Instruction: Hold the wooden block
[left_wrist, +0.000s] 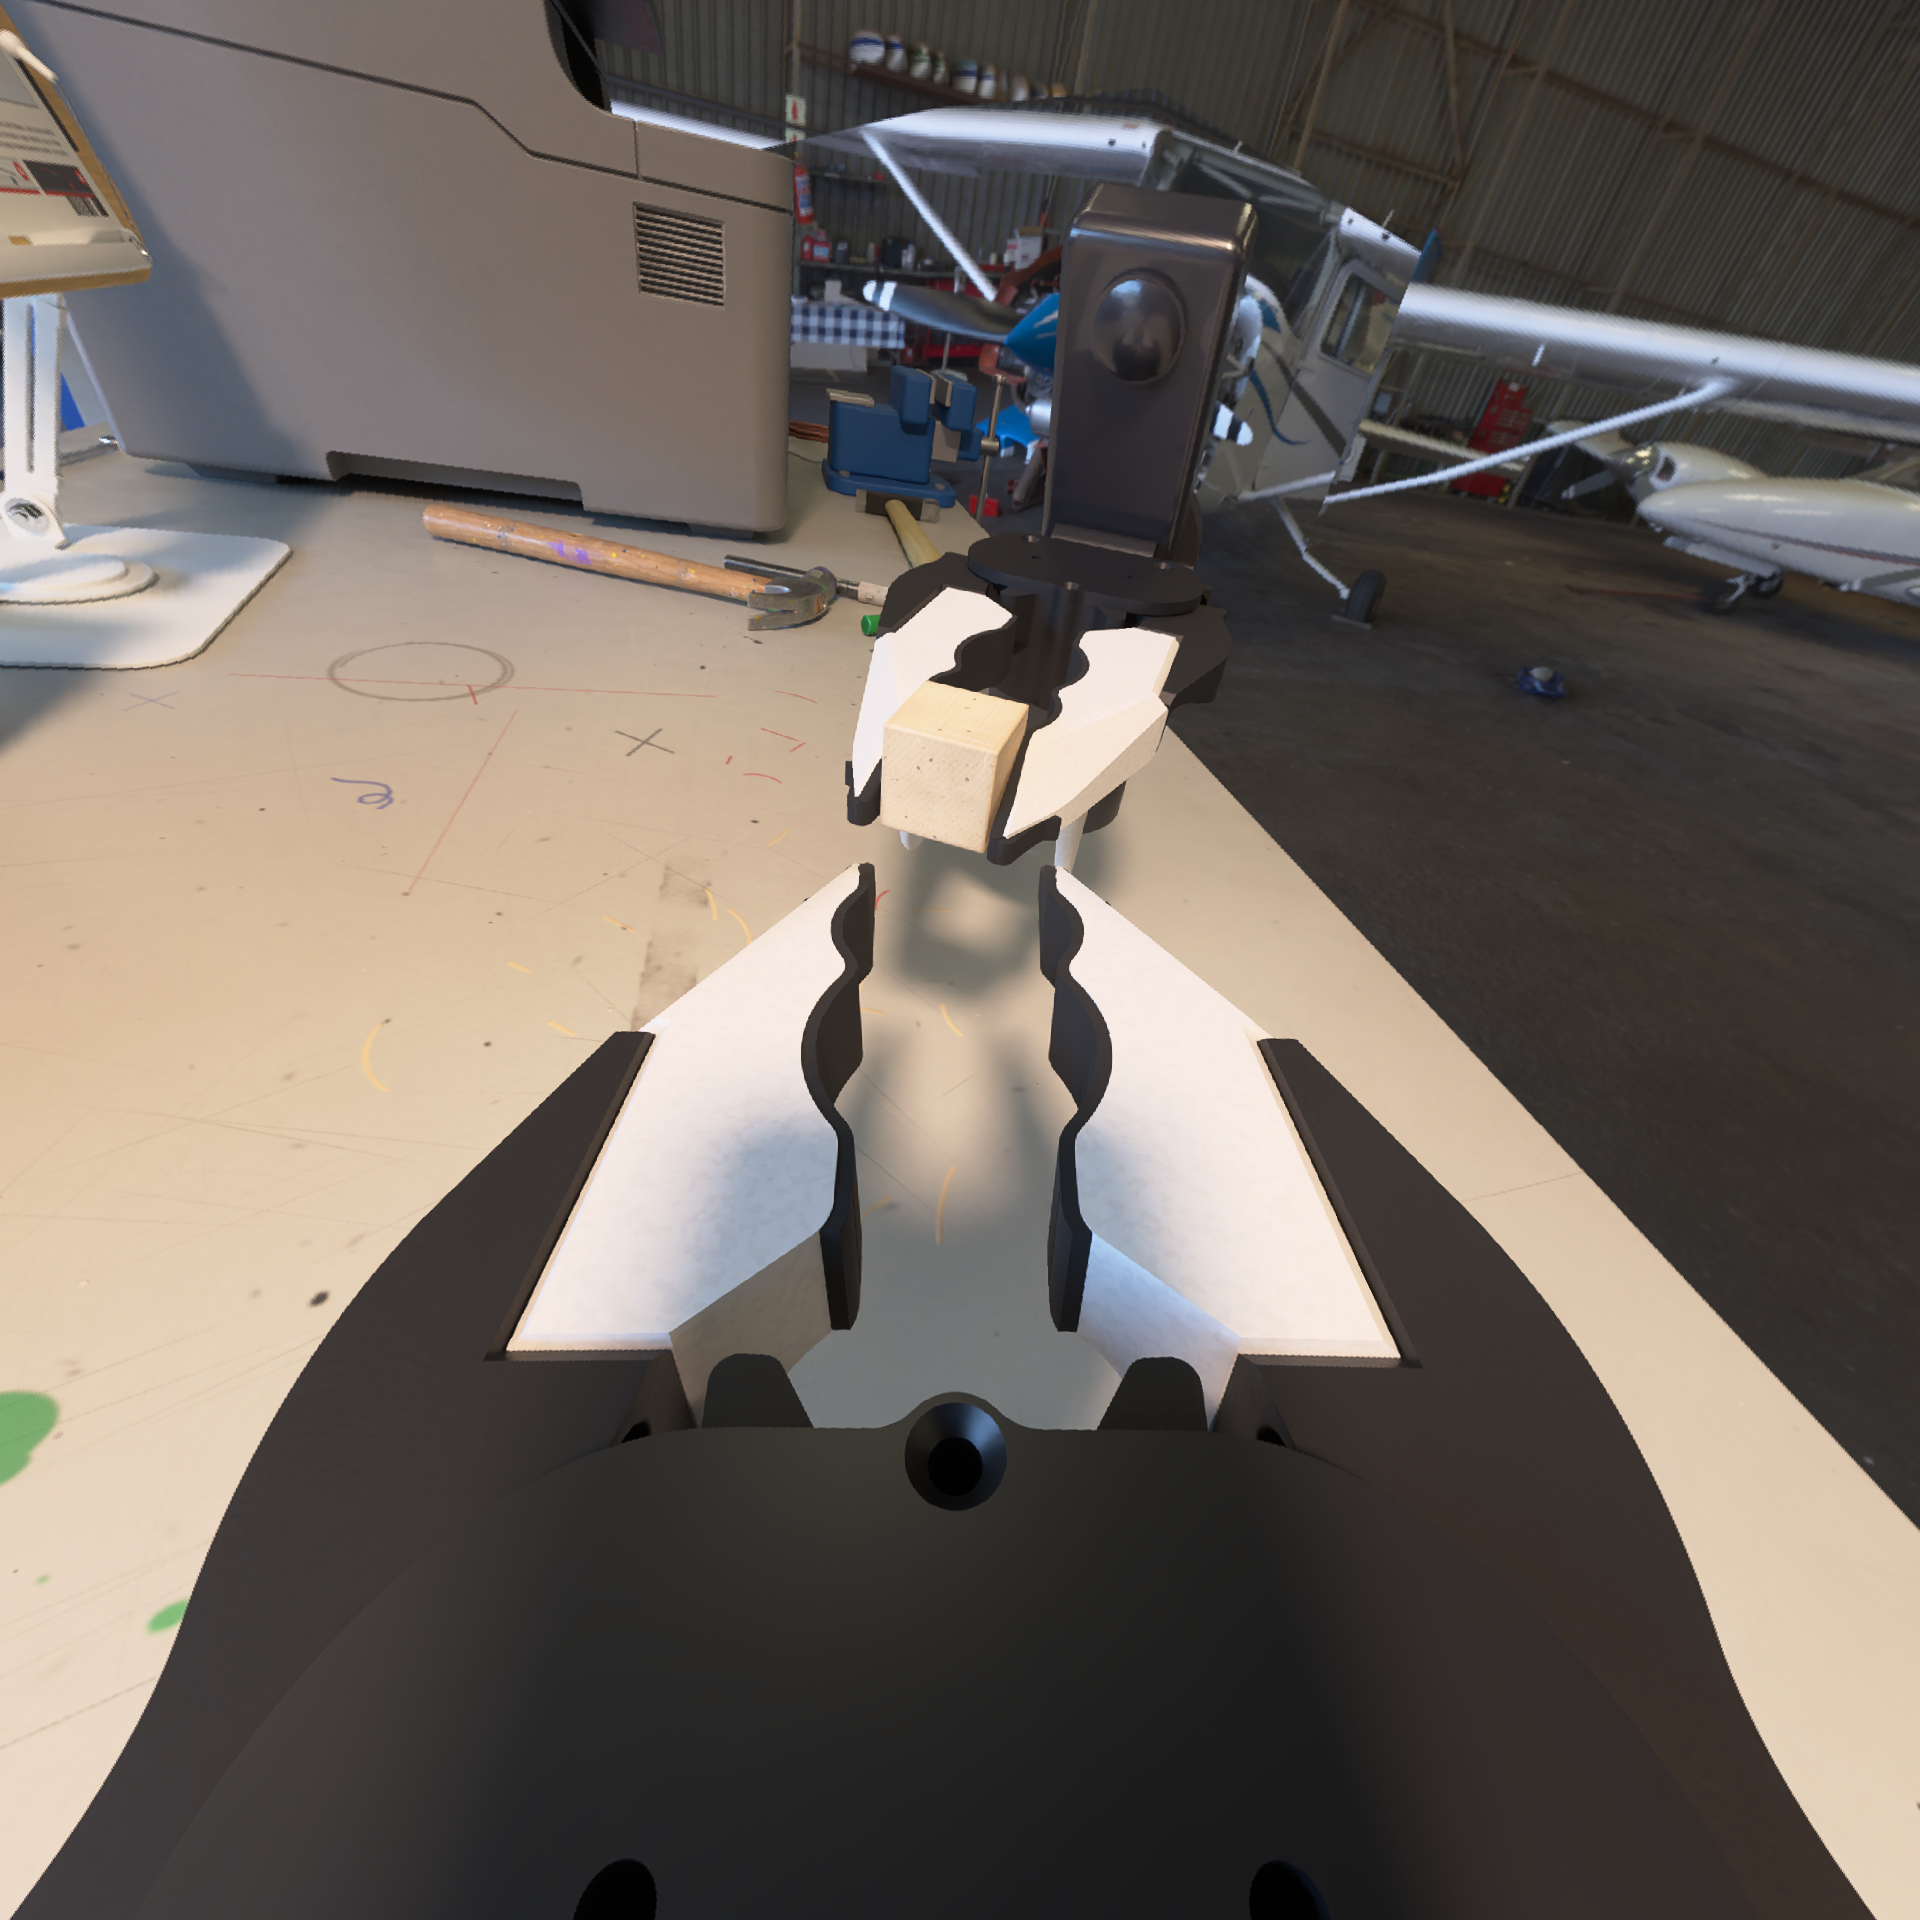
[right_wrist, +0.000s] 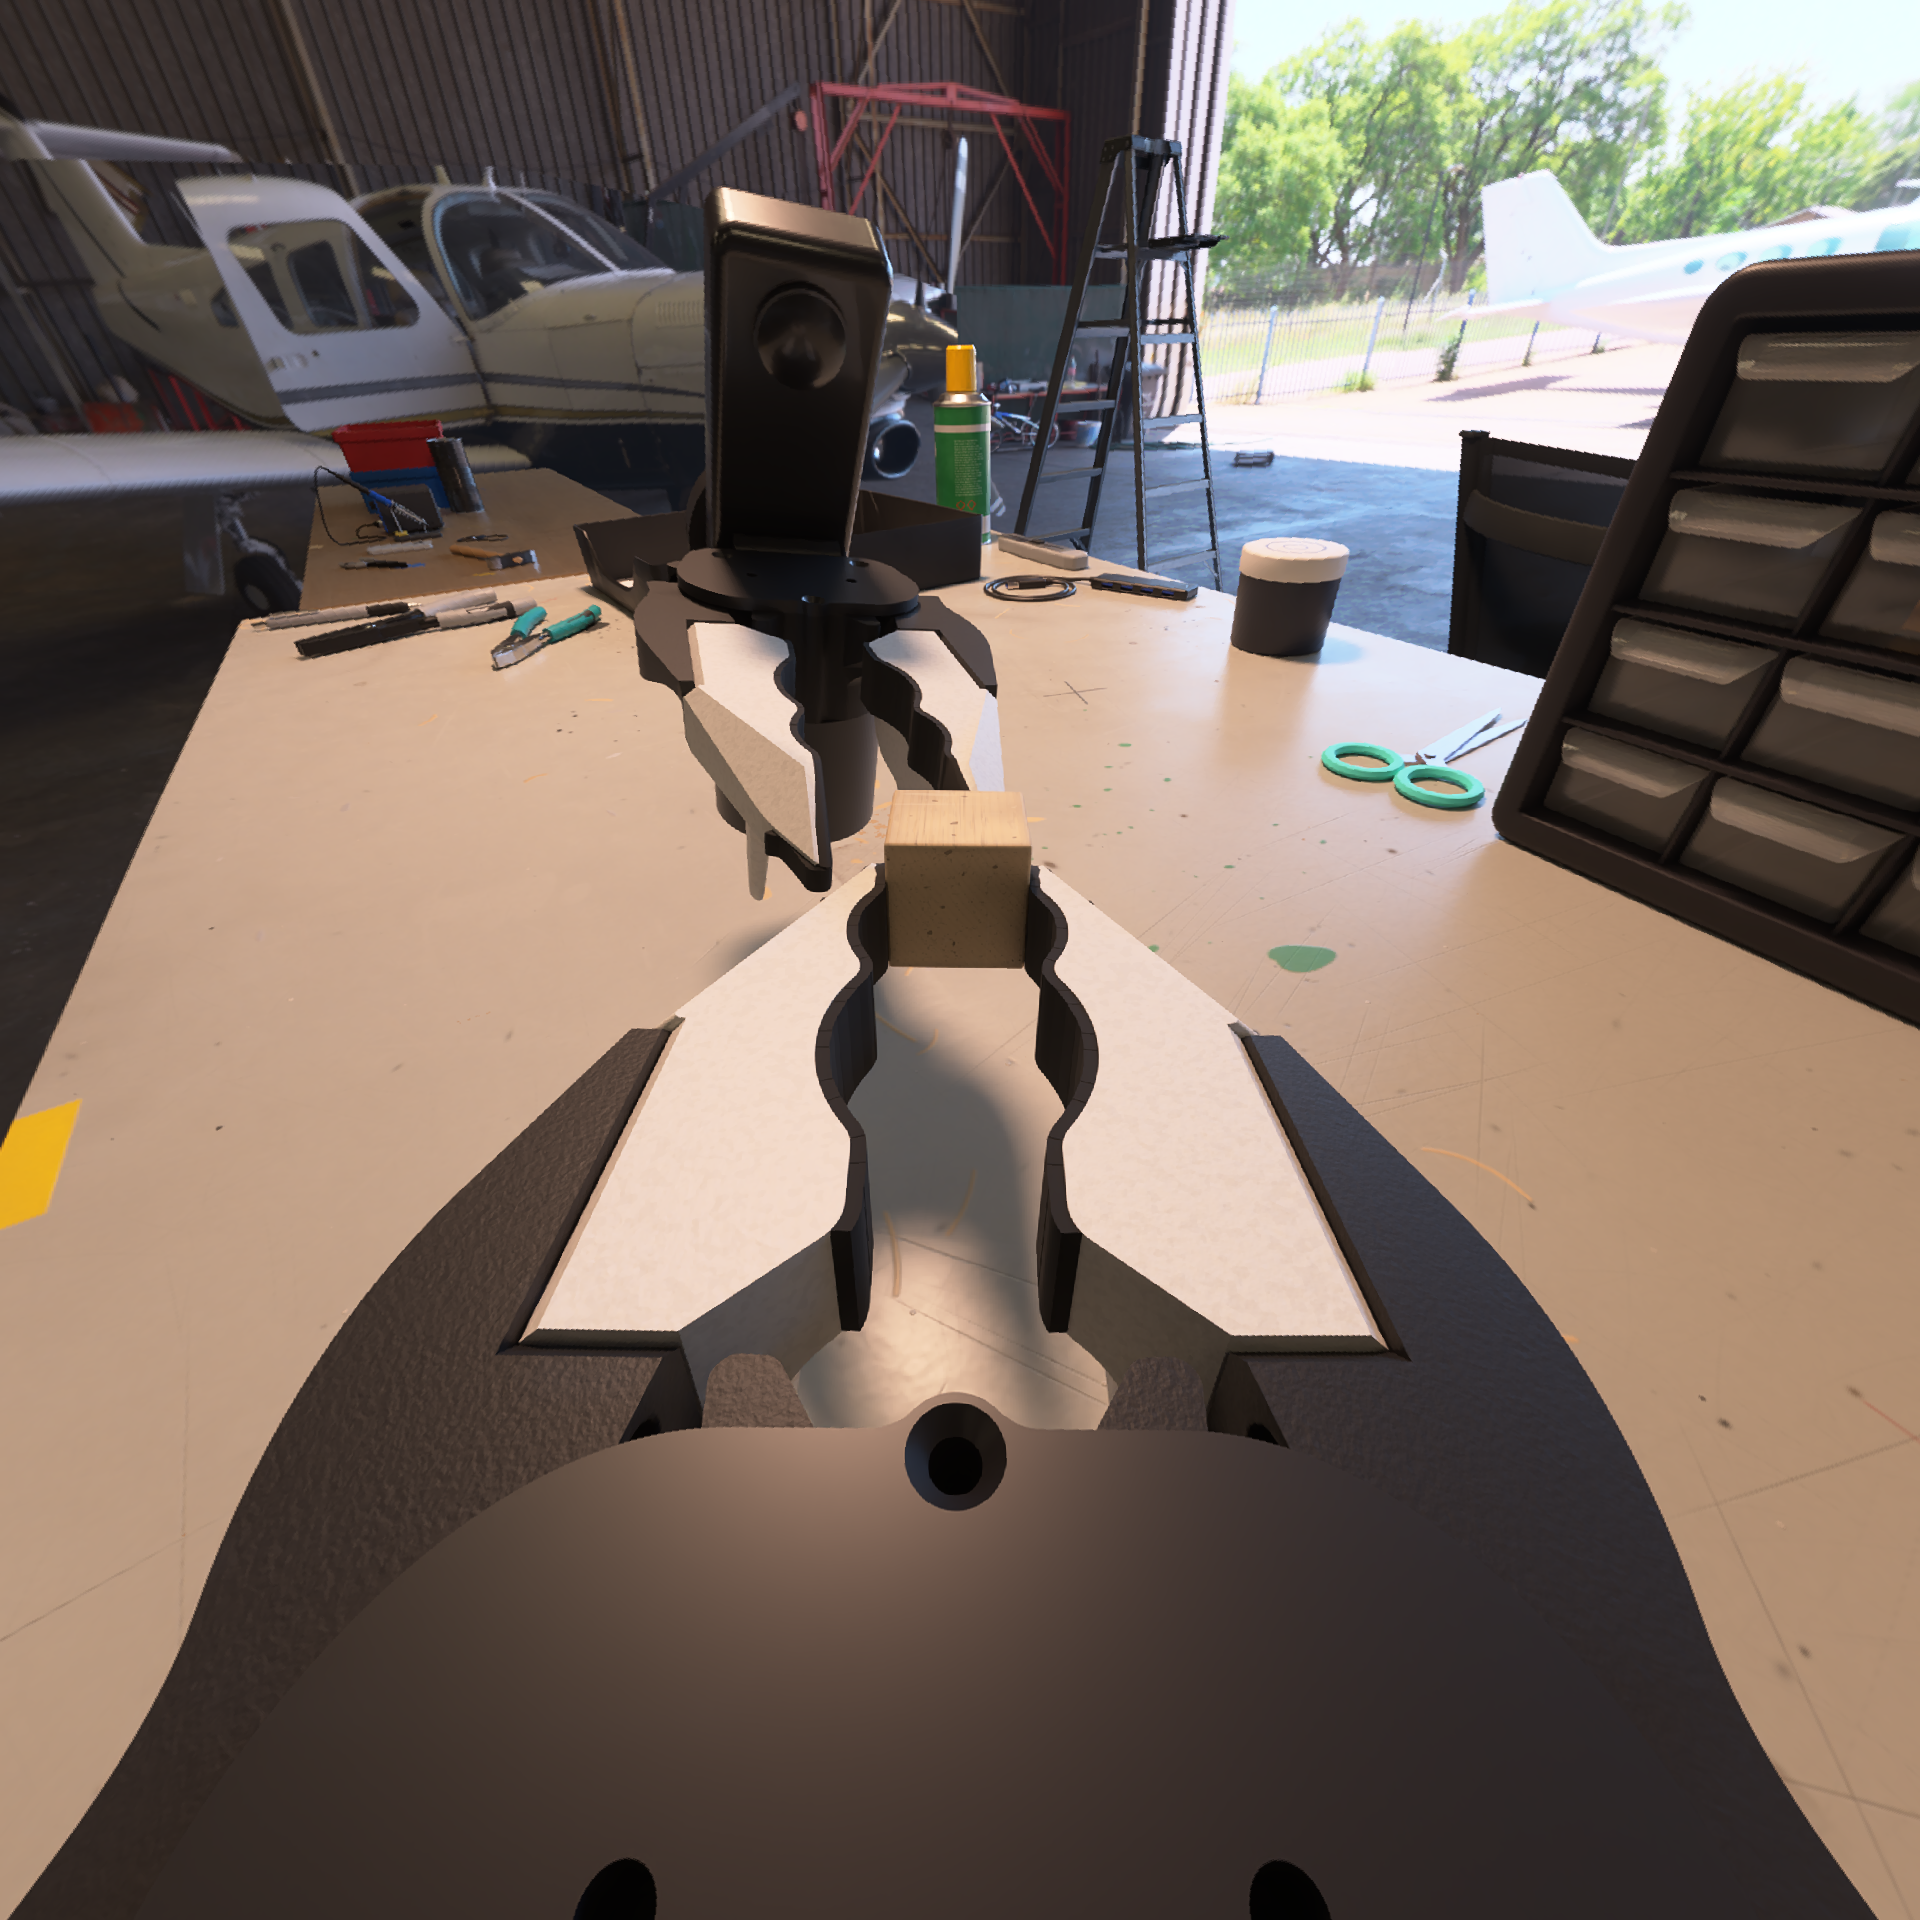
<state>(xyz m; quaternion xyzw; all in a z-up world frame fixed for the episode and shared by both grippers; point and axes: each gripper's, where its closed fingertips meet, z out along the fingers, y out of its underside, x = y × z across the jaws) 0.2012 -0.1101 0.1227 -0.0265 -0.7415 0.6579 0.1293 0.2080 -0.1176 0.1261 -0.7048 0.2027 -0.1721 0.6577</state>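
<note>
The wooden block was clamped between the tips of the right gripper, lifted off the table, while the left gripper, empty and half open, was kept just opposite, so only steady holding seemed needed.

No legible text; label on box blurred.

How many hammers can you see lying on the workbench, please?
1 for certain: a wooden-handled claw hammer lies in front of the grey printer. A second pale wooden handle by the blue vise may be another; its head is hidden.
</note>
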